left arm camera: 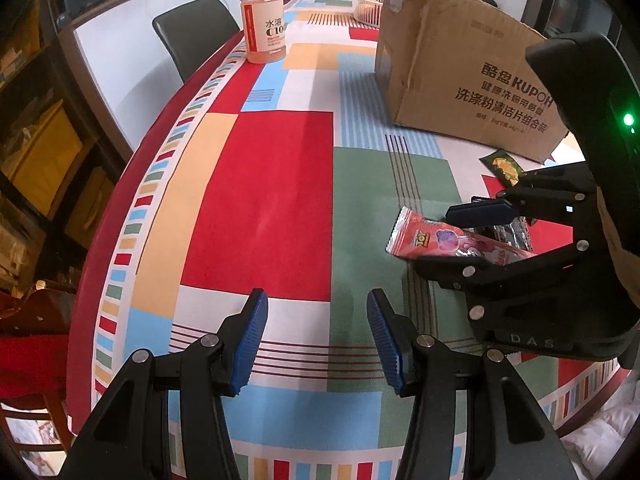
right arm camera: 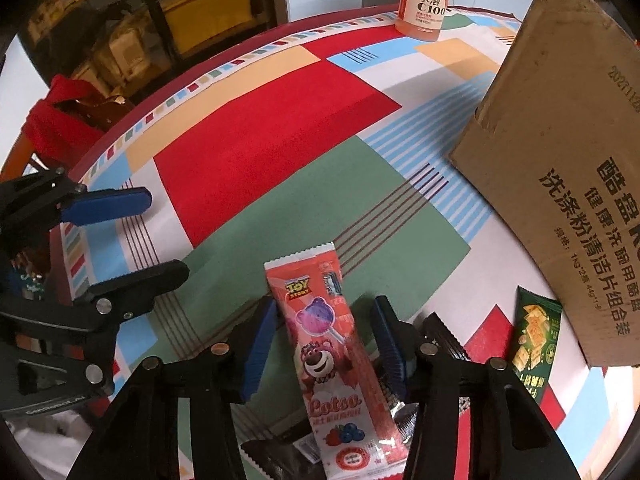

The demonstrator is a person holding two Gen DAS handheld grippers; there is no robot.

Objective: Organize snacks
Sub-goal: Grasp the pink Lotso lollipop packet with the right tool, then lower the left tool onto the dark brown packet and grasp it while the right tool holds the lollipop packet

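A pink Lotso lollipop packet (right arm camera: 332,344) lies on the table between the open fingers of my right gripper (right arm camera: 326,340); the pads stand either side of it without clear contact. It also shows in the left wrist view (left arm camera: 448,242), beside the right gripper (left arm camera: 460,240). A dark wrapped snack (right arm camera: 444,340) lies under and beside it. A green cracker packet (right arm camera: 534,344) lies against the cardboard box (right arm camera: 560,152). My left gripper (left arm camera: 318,338) is open and empty above the tablecloth, and shows at the left of the right wrist view (right arm camera: 156,236).
The open cardboard box (left arm camera: 460,68) stands at the right. A pink drink bottle (left arm camera: 264,20) stands near the table's far left edge. A white basket (left arm camera: 366,4) sits behind the box. Chairs stand around the table with its coloured tablecloth (left arm camera: 260,200).
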